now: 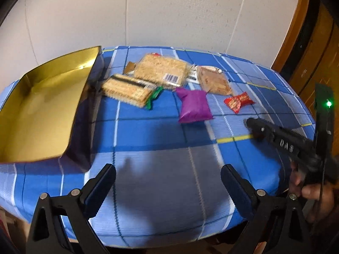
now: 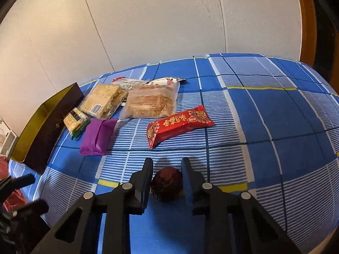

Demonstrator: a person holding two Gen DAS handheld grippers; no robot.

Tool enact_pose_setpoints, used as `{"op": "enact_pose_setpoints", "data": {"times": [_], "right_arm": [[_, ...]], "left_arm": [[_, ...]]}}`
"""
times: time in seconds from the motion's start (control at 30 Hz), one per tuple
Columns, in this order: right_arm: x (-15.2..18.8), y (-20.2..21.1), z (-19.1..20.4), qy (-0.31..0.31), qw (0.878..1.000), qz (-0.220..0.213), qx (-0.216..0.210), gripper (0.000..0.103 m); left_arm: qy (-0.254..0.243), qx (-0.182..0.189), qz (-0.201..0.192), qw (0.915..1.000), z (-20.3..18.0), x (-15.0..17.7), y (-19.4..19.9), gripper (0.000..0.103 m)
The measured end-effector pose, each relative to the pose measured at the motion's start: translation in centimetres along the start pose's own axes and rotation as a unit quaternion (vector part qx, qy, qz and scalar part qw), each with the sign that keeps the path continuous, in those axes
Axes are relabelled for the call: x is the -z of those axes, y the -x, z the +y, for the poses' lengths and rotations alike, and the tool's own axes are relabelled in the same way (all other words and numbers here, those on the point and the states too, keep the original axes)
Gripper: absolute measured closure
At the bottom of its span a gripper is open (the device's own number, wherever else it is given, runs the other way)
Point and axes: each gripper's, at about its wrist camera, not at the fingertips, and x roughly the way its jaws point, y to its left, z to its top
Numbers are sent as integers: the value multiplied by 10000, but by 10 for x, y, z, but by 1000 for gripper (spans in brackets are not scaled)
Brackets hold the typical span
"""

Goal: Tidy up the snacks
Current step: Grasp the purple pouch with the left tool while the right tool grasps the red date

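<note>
My right gripper (image 2: 167,162) is shut on a small dark red, wrinkled round snack (image 2: 167,183) low over the blue checked tablecloth (image 2: 264,127). In the left wrist view the right gripper (image 1: 254,127) reaches in from the right, and the round snack is hidden there. My left gripper (image 1: 167,177) is open and holds nothing, near the table's front edge. An open box with a gold inside (image 1: 42,105) stands at the left. Beyond the grippers lie a purple packet (image 1: 193,105), a red packet (image 1: 238,101) and two cracker packs (image 1: 161,69) (image 1: 127,92).
A clear pack of brownish cake (image 1: 214,80) lies behind the red packet, with small wrappers tucked under the pile. The box's dark outer wall (image 2: 42,122) borders the snacks on the left. A white wall stands behind the table, a wooden door frame (image 1: 296,42) to the right.
</note>
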Motion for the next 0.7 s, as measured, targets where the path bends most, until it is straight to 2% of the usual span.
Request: {"op": "enact_pose_setpoints", "data": {"times": [0.27, 0.43, 0.6, 0.7], "right_arm": [[6, 7, -4, 34, 10000, 16, -49, 75], [9, 10, -5, 95, 10000, 6, 1, 75], [14, 14, -6, 170, 9998, -7, 55, 74], [15, 15, -7, 186, 9998, -18, 68, 75]], "left_arm": [[-62, 150, -20, 9999, -16, -29, -16, 4], [-5, 86, 29, 10000, -19, -39, -28, 4], [-48, 41, 93, 9999, -23, -49, -39, 10], [9, 134, 158, 9998, -22, -56, -46, 14]]}}
